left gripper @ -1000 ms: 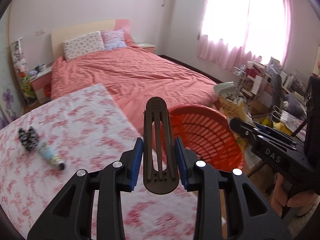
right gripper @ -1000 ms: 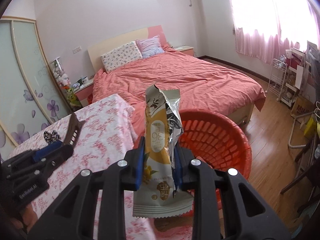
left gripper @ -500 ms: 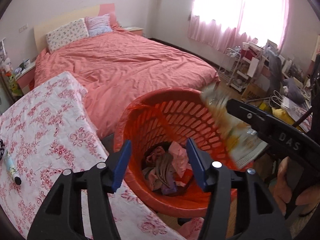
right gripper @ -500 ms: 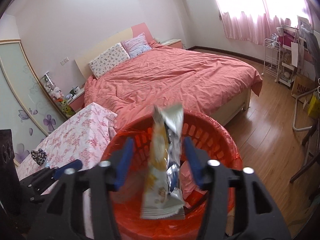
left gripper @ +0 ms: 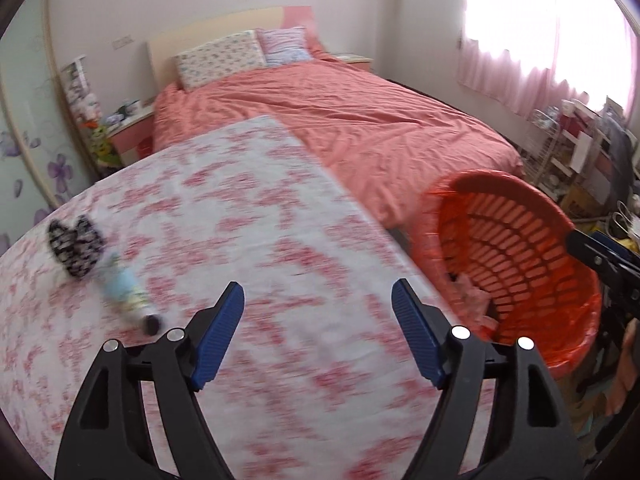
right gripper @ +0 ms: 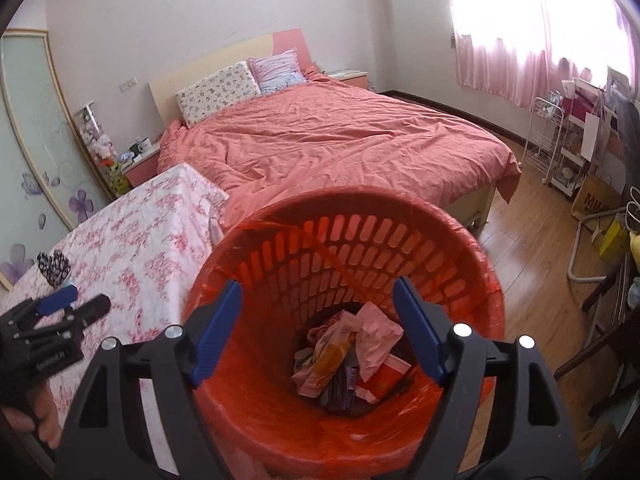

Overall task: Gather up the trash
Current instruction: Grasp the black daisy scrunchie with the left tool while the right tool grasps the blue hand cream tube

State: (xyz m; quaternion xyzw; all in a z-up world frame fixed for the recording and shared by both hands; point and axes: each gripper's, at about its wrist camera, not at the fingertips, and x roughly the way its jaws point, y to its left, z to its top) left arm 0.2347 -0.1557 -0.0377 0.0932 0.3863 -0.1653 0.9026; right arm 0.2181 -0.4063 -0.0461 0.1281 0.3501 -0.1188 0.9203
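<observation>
A cloth-covered table [left gripper: 256, 240] stands at the foot side of the bed [left gripper: 340, 120], with the slatted basket [right gripper: 400, 248] just beside the table's right edge, between table and bed. In the basket's bottom lies a heap of wrappers [right gripper: 348, 360]. On the table's left part a patterned pouch [left gripper: 74, 244] lies touching a small tube [left gripper: 124, 296]. Two pillows [right gripper: 240, 84] rest at the bed's head against the headboard. A nightstand [right gripper: 140, 160] sits left of the bed, and a wire shelf cart [right gripper: 560, 152] stands right of it by the window.
</observation>
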